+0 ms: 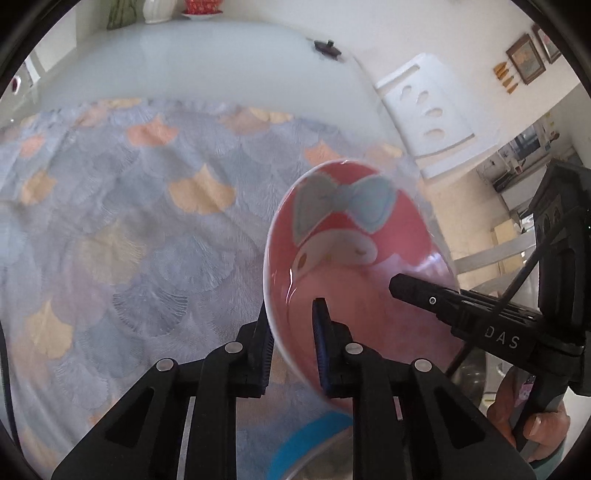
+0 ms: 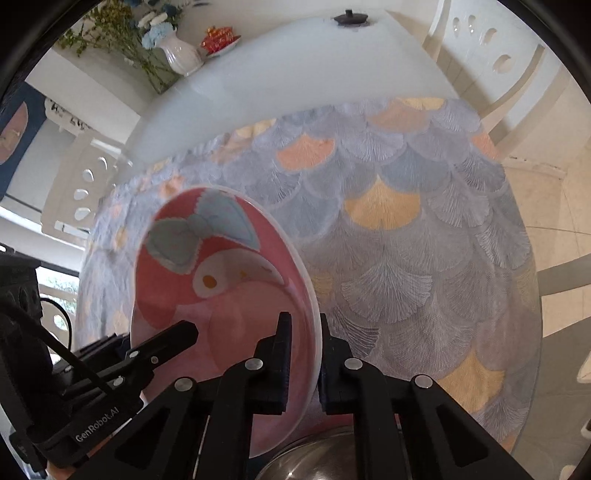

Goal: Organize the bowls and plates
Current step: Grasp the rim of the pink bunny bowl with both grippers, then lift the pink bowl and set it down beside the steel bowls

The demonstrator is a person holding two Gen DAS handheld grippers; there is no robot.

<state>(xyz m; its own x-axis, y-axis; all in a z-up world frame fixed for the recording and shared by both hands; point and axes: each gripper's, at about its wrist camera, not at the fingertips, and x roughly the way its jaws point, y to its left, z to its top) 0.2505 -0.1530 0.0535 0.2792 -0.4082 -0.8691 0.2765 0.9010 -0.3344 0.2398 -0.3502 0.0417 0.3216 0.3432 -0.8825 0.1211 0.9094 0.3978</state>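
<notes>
A pink bowl (image 1: 354, 236) with a cartoon face and a blue bow is held tilted above the table by both grippers. My left gripper (image 1: 291, 332) is shut on its left rim. My right gripper (image 2: 304, 343) is shut on the opposite rim of the same bowl (image 2: 214, 280). The right gripper's fingers (image 1: 424, 295) reach in from the right in the left wrist view. The left gripper's fingers (image 2: 173, 336) reach in from the left in the right wrist view. A blue bowl (image 1: 314, 439) and a metal bowl (image 2: 317, 458) lie below, partly hidden.
A grey tablecloth (image 1: 140, 229) with orange fan shapes covers the near half of a white table (image 1: 207, 59). A white vase (image 2: 181, 55), a red dish (image 2: 219, 37) and a black lid (image 2: 349, 18) stand at the far edge. White chairs (image 1: 424, 107) stand around.
</notes>
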